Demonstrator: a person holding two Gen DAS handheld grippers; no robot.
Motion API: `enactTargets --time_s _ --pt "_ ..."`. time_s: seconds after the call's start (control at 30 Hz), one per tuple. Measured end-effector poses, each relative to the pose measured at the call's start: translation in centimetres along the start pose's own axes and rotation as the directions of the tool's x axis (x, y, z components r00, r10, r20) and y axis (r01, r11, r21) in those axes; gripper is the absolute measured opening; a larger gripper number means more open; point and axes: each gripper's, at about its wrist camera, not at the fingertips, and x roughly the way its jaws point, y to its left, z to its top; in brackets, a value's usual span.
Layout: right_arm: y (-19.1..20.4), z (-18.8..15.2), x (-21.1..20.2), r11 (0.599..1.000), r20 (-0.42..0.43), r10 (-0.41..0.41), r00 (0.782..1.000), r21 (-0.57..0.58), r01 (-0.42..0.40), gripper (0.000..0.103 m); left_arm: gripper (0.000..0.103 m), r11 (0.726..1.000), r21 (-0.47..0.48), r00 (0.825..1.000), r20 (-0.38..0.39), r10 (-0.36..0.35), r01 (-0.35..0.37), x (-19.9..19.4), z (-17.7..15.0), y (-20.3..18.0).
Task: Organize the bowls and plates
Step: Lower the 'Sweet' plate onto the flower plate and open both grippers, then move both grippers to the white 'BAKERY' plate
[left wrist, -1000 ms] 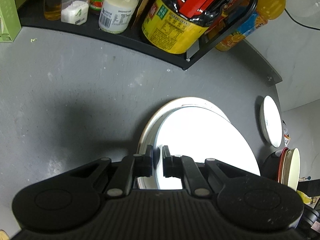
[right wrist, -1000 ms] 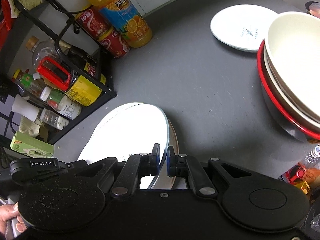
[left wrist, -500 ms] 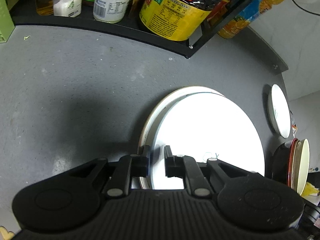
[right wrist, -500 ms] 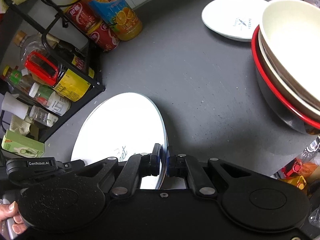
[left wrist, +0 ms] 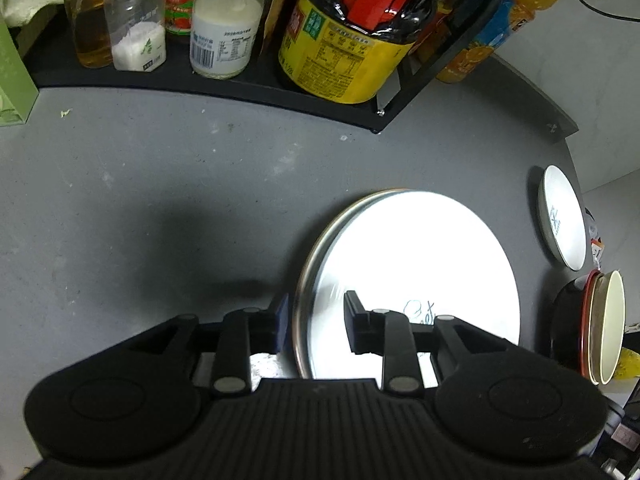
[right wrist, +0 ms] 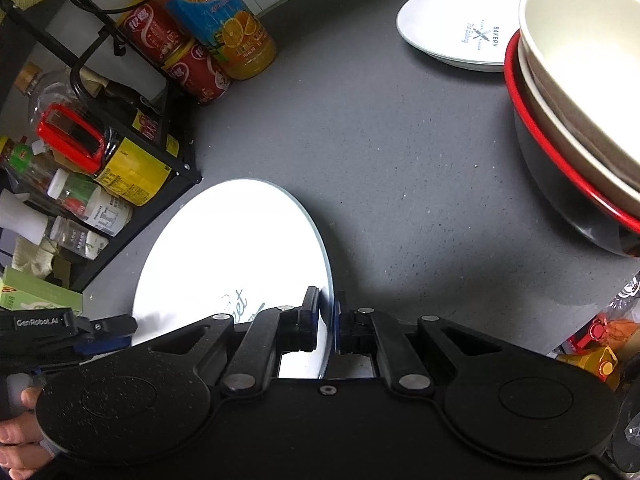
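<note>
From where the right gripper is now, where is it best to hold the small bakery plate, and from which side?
Grip the bakery plate at its rim, on the near edge facing the open counter. It lies flat and shallow, so only the thin raised rim gives the fingers something to pinch. The stacked bowls crowd its right side, so coming in low from the front-left is probably safest.

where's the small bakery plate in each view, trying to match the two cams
Left wrist: the small bakery plate lies at the far right edge, above the stacked bowls and right of the big white plate.
Right wrist: the same plate lies at top right, just left of the stacked bowls.
Shared landmark: the orange juice bottle beside the black rack's end.
</note>
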Motion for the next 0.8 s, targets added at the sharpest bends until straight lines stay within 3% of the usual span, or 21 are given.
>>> enactTargets --time_s 0.03,0.13,0.33,0.47,0.53,0.63,0.7,0.8 --pt "0.1 0.0 0.1 1.000 -0.004 -0.006 1.000 -0.002 0.006 0.008 0.028 1.000 -0.003 1.000 -0.003 -0.001 0.001 0.1 -0.1 0.2" --pt "0.4 -0.1 0.7 0.999 -0.026 -0.041 0.999 0.001 0.041 0.024 0.028 1.000 -0.002 1.000 -0.007 0.013 -0.013 0.2 -0.2 0.4" --pt "0.8 -0.1 0.3 0.999 -0.038 -0.031 0.999 0.008 0.031 0.028 0.029 1.000 0.002 1.000 -0.001 0.009 -0.009 -0.2 -0.1 0.5" --pt "1.2 0.6 -1.1 1.000 -0.011 -0.023 1.000 -0.009 0.023 0.044 0.046 1.000 0.024 1.000 0.015 0.012 -0.013 -0.6 0.3 -0.2" --pt "1.4 1.1 -1.7 1.000 -0.001 -0.022 1.000 -0.015 0.022 0.047 0.052 0.999 0.032 1.000 0.027 0.015 -0.016 -0.9 0.5 -0.7" --pt "1.6 1.9 -2.4 1.000 0.003 -0.005 1.000 -0.022 0.005 0.048 0.055 0.999 0.039 0.999 0.032 0.005 -0.006 -1.1 0.9 -1.4" --pt "1.9 2.5 -3.0 0.999 0.014 -0.001 1.000 -0.034 0.001 0.056 0.055 0.999 0.049 0.999 0.033 0.001 -0.003 -1.2 1.2 -2.2" --pt "2.1 3.6 -3.8 0.999 0.036 0.010 0.999 -0.048 -0.008 0.060 0.056 0.998 0.069 0.999 0.041 -0.012 0.009 -1.2 1.6 -3.8"
